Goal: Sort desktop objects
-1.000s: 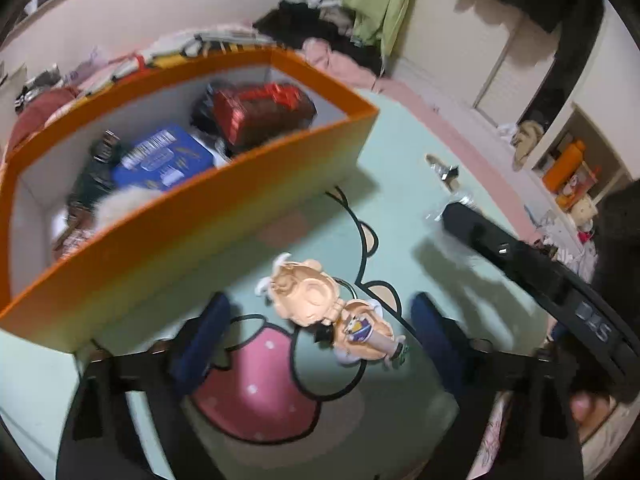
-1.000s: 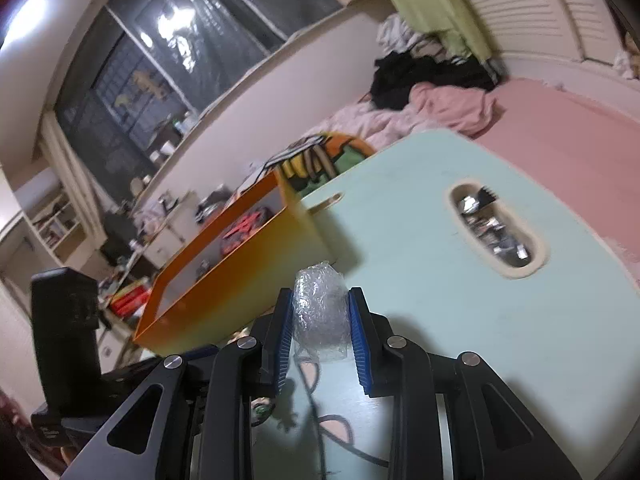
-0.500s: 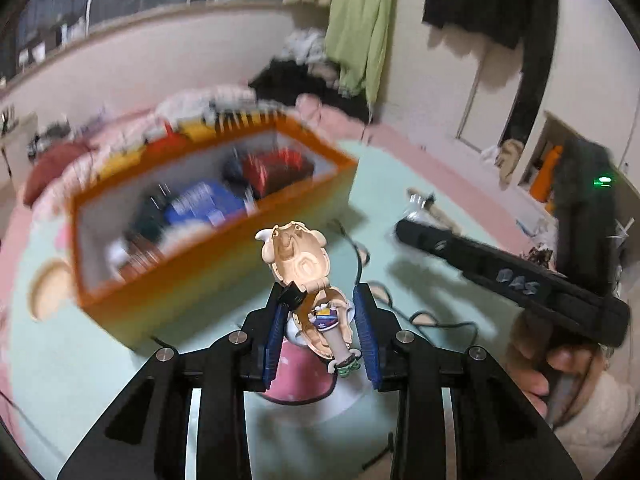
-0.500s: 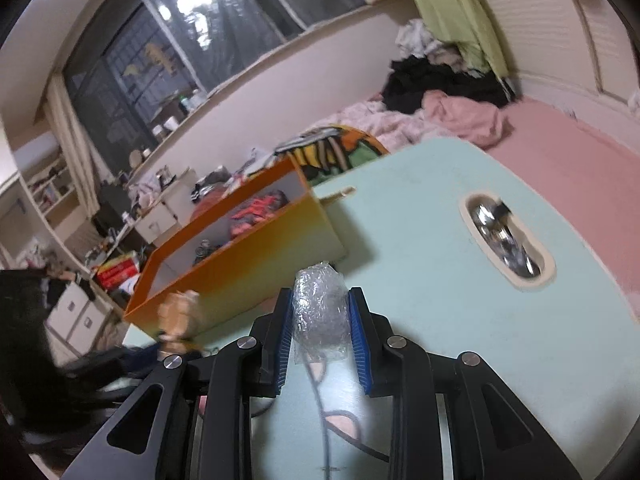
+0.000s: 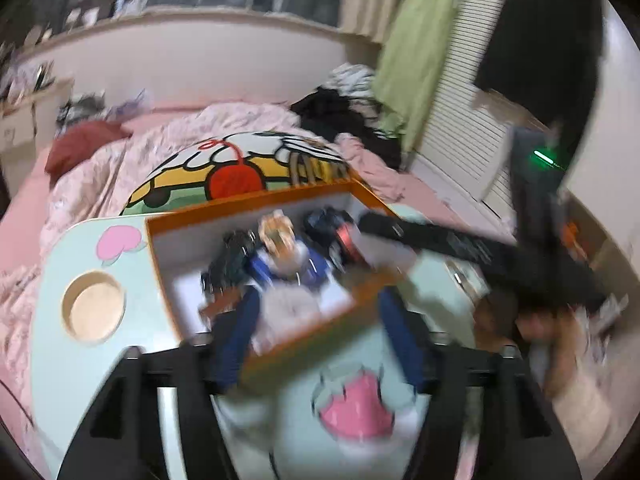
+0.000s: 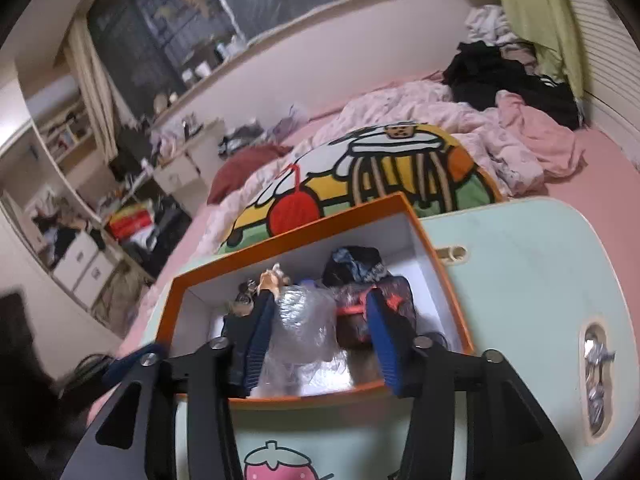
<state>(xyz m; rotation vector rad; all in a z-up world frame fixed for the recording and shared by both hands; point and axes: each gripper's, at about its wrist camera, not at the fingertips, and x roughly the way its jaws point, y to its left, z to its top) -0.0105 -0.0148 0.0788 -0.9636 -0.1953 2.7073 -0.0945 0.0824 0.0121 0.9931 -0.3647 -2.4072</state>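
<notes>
An orange box (image 6: 304,224) with white inside stands on the mint-green table (image 6: 520,280). My right gripper (image 6: 320,336) hangs over its near side with the jaws opening. A crumpled clear plastic wrap (image 6: 304,320) sits loose between the blue fingers, low in the box. A small tan-headed figurine (image 5: 280,240) lies in the orange box (image 5: 248,200), beyond my left gripper (image 5: 318,336). The left jaws are opening with nothing between them. The figurine (image 6: 268,280) also shows just past the right gripper's left finger. The left wrist view is blurred.
Also in the box are a red-and-black packet (image 6: 384,292), a dark bundle (image 6: 352,260) and a blue item (image 5: 316,268). The table has a round cup hole (image 5: 93,307) and a slot with shiny bits (image 6: 596,376). A cluttered bed lies behind.
The left gripper closed on the figurine, lifted it off the table to the box and let it go. The right gripper carried the wrap over the box, and its jaws have spread.
</notes>
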